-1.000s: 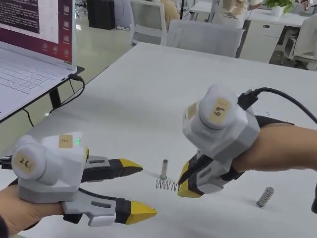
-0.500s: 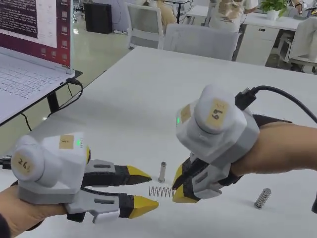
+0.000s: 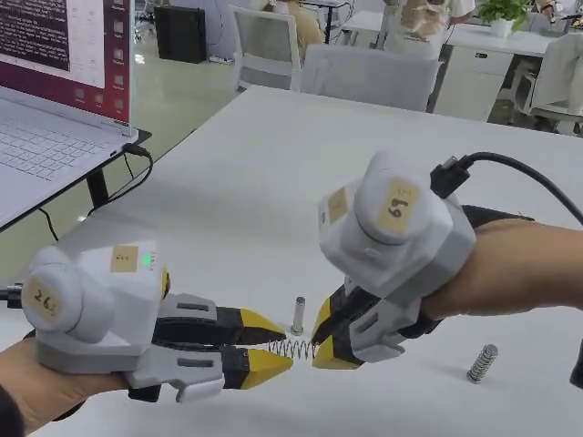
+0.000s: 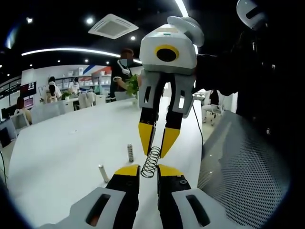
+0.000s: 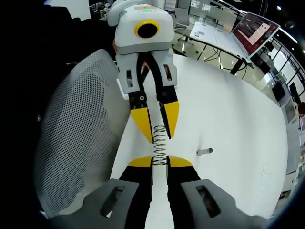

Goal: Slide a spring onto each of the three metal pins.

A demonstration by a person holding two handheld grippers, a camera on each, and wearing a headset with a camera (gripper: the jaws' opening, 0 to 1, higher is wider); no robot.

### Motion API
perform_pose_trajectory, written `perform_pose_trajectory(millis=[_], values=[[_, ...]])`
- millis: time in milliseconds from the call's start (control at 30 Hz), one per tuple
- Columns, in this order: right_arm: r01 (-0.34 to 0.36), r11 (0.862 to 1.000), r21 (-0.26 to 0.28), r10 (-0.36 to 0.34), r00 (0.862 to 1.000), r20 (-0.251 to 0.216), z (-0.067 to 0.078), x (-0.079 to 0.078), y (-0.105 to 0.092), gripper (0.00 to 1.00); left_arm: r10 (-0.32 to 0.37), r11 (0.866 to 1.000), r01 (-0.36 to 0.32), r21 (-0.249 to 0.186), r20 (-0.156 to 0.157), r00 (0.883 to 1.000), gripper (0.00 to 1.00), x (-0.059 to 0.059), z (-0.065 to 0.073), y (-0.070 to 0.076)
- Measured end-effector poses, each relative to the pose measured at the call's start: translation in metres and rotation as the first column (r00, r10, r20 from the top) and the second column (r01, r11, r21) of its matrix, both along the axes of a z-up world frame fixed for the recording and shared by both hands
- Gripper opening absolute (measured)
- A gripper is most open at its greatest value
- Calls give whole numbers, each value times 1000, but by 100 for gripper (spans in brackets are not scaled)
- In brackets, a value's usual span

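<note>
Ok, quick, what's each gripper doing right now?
Left gripper: closed on one end of the spring.
Right gripper: closed on the other end of the same spring.

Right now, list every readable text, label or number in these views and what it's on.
"69": sticker on the round cap of the right gripper.
"26", then a mark I can't make out: sticker on the round cap of the left gripper.
Text lines on the laptop screen: too small to read.
Small tan stickers on both gripper bodies: too blurred to read.
</note>
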State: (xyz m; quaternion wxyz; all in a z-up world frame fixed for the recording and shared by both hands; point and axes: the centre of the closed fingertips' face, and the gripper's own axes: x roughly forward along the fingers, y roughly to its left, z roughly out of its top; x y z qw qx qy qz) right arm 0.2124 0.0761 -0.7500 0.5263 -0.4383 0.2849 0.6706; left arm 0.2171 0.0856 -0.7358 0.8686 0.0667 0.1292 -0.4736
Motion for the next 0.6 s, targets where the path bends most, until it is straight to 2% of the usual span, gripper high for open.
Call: perform_pose_trajectory(millis=[400,600], values=[[-16,1000,-6,16,1000,1,-1,-2,-1,8,-17,1000,17,16,0,1000,4,-3,-3,-2],[-21,1000,-5,21,1000,-10,-1,-3,-3,8,-31,999,31,10,-4,1000,4,-4,-3,-3]])
